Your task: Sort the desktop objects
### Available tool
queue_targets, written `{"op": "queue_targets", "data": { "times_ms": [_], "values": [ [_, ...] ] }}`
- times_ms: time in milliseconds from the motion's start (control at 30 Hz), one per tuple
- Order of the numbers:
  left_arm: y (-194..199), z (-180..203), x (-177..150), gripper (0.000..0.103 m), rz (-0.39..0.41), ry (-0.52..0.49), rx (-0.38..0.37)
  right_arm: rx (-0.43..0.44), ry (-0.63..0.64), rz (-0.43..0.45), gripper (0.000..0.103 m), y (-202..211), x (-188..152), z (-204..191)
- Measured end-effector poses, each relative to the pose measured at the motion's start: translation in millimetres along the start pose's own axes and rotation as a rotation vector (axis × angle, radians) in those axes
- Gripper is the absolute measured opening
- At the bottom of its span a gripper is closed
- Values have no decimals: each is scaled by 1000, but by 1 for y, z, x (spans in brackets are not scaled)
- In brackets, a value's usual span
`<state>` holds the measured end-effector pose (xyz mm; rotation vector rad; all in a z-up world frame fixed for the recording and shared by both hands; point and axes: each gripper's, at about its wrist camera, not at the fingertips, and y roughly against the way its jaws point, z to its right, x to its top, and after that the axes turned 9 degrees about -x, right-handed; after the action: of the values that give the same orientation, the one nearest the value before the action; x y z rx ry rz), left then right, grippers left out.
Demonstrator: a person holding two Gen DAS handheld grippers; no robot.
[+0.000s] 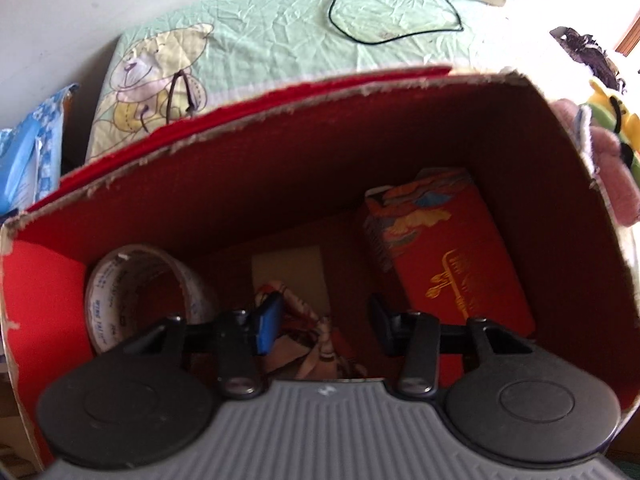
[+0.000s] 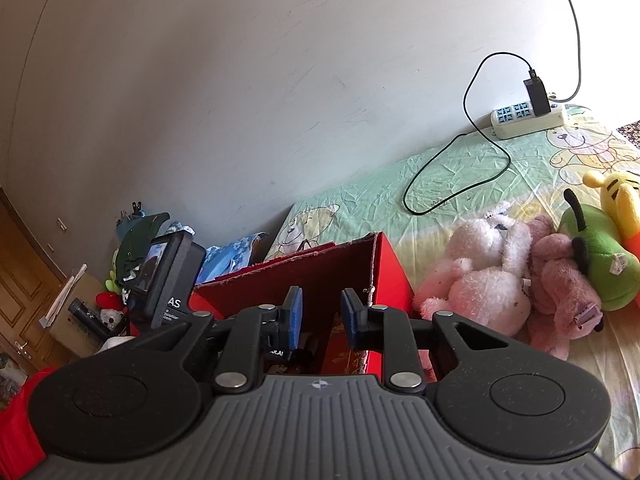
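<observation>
- The left hand-held gripper (image 1: 326, 326) hangs inside the red cardboard box (image 1: 280, 184), jaws apart and gripping nothing.
- Straight below and between its fingers lies a patterned strap or cloth (image 1: 316, 340); a roll of clear tape (image 1: 140, 292) stands to its left against the box wall, and a red packet with gold lettering (image 1: 460, 264) leans to its right.
- Judging from this, a sorted item has probably just been dropped here; lifting straight up should clear the torn rim without snagging.
- The right hand-held gripper (image 2: 320, 318) hovers above the box's near edge, jaws parted and empty.
- Plush toys (image 2: 500, 272) lie on the bed to its right, likely next; approach from above and pinch a limb or the body's narrow part.
</observation>
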<state>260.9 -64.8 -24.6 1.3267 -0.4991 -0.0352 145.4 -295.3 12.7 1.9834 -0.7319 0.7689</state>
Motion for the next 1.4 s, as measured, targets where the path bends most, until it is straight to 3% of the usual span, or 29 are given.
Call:
{"op": "queue_targets", "data": {
  "times_ms": [233, 467, 600, 900, 1133, 1400],
  "values": [
    [2, -3, -2, 49, 19, 11, 69, 54, 43, -29, 25, 1, -4, -16],
    [24, -3, -12, 52, 164, 27, 78, 41, 137, -77, 26, -6, -18, -34],
    [45, 1, -26, 60, 233, 30, 82, 13, 169, -84, 26, -7, -24, -34],
    [93, 17, -66, 71, 353, 149, 132, 44, 206, -116, 26, -1, -31, -37],
    [113, 36, -100, 77, 373, 242, 254, 123, 241, -147, 26, 10, -33, -39],
    [122, 52, -137, 77, 351, 343, 328, 260, 249, -195, 29, 20, -43, -36]
  ]
}}
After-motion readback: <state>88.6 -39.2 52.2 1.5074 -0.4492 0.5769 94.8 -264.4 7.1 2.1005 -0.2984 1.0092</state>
